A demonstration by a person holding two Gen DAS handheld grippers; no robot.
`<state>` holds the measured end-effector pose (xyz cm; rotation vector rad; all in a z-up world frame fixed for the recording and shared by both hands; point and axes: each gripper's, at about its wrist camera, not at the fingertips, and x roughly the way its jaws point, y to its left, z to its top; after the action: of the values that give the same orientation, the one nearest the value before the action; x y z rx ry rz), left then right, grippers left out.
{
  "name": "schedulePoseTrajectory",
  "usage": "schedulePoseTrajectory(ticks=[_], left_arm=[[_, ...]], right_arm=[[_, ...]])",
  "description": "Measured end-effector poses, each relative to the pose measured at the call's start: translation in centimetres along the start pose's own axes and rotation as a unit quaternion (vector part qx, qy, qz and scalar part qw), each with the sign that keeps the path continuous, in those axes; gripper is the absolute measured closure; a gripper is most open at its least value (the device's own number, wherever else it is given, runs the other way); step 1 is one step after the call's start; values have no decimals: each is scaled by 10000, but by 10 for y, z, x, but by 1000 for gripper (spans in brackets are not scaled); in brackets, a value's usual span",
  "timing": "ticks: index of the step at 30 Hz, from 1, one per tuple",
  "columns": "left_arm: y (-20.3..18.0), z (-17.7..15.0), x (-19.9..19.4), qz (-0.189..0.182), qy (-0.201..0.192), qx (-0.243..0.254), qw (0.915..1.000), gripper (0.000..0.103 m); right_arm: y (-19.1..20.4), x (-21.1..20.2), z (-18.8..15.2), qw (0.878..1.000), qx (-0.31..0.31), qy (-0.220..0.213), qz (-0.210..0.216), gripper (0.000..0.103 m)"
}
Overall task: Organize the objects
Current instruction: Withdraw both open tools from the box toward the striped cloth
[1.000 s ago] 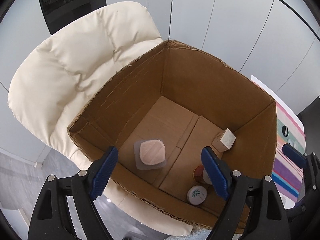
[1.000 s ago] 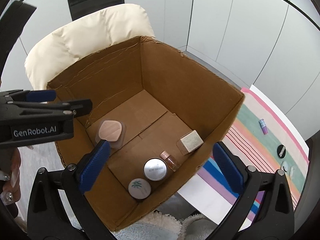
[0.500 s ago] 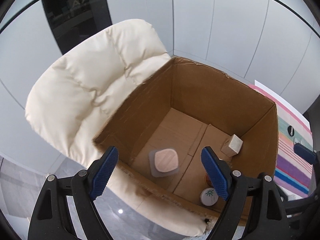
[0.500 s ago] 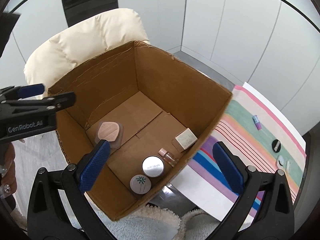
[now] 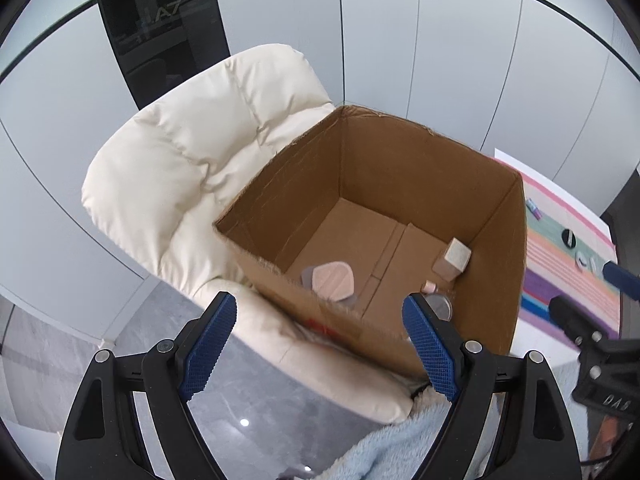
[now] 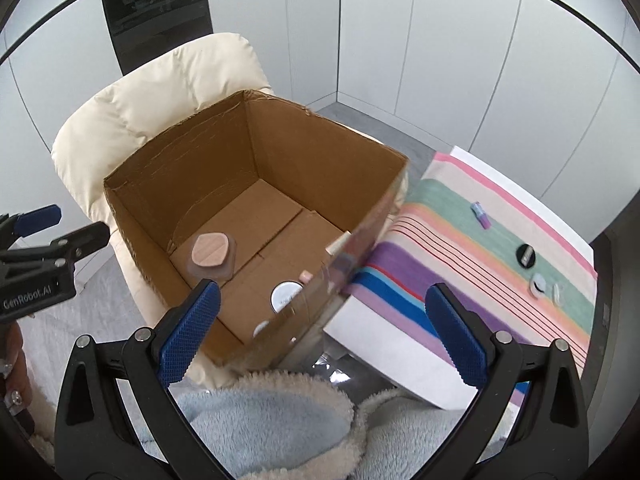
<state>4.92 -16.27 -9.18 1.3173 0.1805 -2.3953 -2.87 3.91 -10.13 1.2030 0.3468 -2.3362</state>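
Note:
An open cardboard box [image 5: 404, 148] [image 6: 316, 136] sits on a cream padded chair [image 5: 192, 160] [image 6: 160, 92]. Inside lie a pink-lidded case [image 5: 333, 280] [image 6: 210, 250], a small beige cube [image 5: 454, 260], a silver round lid [image 6: 286, 295] and a small pink-capped bottle [image 5: 430, 287]. My left gripper [image 5: 320, 340] stands open and empty above the box's near wall. My right gripper [image 6: 320, 328] is open and empty too, over the box's near right corner. On the striped cloth [image 6: 480, 264] rest a purple tube [image 6: 480, 215], a black disc [image 6: 525, 255] and small clear pieces [image 6: 538, 285].
The striped cloth covers a white table [image 6: 384, 344] right of the chair. A light blue fleece [image 6: 272, 420] fills the bottom of the right wrist view. Grey wall panels and a dark glass door [image 5: 160, 24] stand behind the chair. The grey floor [image 5: 248, 400] lies below.
Both grippers have drawn back and up from the box, which now looks smaller and farther. The view has swung right, so more of the striped cloth and its small items shows.

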Motion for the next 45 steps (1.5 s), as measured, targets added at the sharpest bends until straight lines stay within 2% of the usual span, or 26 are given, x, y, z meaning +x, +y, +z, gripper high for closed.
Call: schedulePoseTrajectory(ticks=[12, 18, 25, 37, 45], left_arm=[[-3, -42, -26, -186, 118, 90, 9997, 17], [-12, -44, -30, -267, 59, 216, 9994, 17], [-32, -44, -28, -389, -35, 589, 9975, 17], [-89, -40, -18, -748, 77, 1074, 9914, 17], [-149, -42, -18, -1074, 157, 1568, 9817, 17]], right_arm=[[-2, -42, -49, 9998, 145, 38, 94, 0], [-3, -51, -58, 9998, 194, -17, 19, 0], [-11, -60, -63, 9995, 296, -49, -139, 0], [-69, -70, -82, 9946, 888, -21, -533, 0], [-122, -86, -109, 9863, 1425, -12, -827, 0]])
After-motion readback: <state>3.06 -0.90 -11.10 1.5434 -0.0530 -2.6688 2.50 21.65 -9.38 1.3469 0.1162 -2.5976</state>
